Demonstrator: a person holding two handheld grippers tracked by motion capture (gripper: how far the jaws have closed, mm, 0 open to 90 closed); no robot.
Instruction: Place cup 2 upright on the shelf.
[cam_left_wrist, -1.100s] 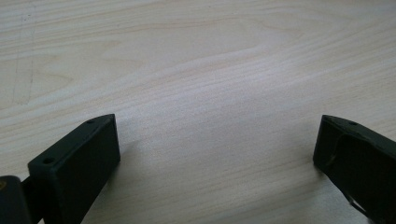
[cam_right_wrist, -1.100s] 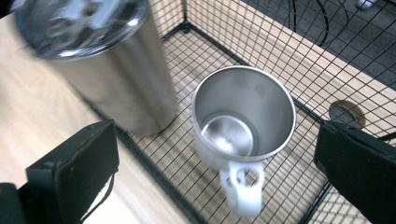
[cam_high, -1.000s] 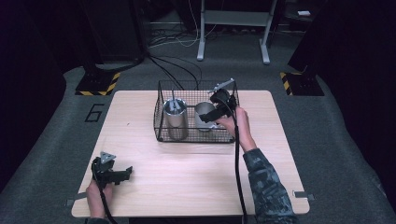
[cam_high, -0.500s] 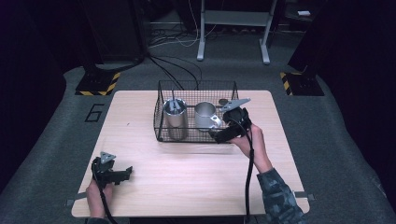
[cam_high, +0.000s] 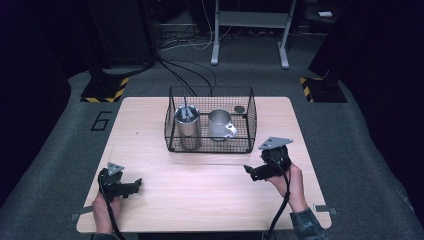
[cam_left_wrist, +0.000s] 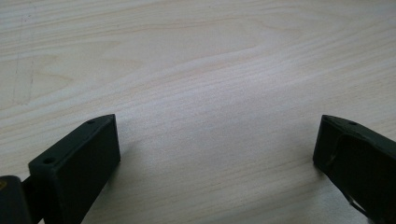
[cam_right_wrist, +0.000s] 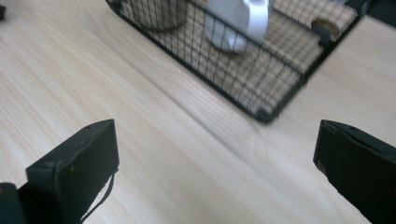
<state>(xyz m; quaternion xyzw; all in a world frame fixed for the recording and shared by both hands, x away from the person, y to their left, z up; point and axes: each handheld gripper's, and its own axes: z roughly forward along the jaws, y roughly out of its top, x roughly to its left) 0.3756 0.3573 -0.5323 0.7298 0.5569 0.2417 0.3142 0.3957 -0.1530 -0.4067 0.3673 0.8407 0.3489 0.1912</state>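
Pale wood-grain table (cam_high: 200, 200) on dark grey carpet, black surroundings beyond. Sitting toward the far middle of that table: one black wire basket (cam_high: 210, 146), rectangular, fine square mesh, open on top. Inside, two metal vessels side by side: a white-grey mug (cam_high: 220, 125) with its handle turned toward the near right, and a taller brushed-steel cylinder (cam_high: 187, 129) to its left with something grey sticking up from it, too small to make out. One small dark round disc (cam_high: 240, 109) lying in the far right corner of the basket.

Two grippers, both black. Right gripper (cam_high: 248, 171) low over the table, just off the near right corner of the basket, jaws spread wide with nothing between them; mug (cam_right_wrist: 238, 21) and basket corner (cam_right_wrist: 264, 114) blurred ahead in the right gripper view. Left gripper (cam_high: 138, 183) near the front left edge, well apart from the basket, jaws also wide, bare wood (cam_left_wrist: 210, 93) between them.

Broad open strip of tabletop between the two grippers and in front of the basket. Narrower margins at both sides of the basket.
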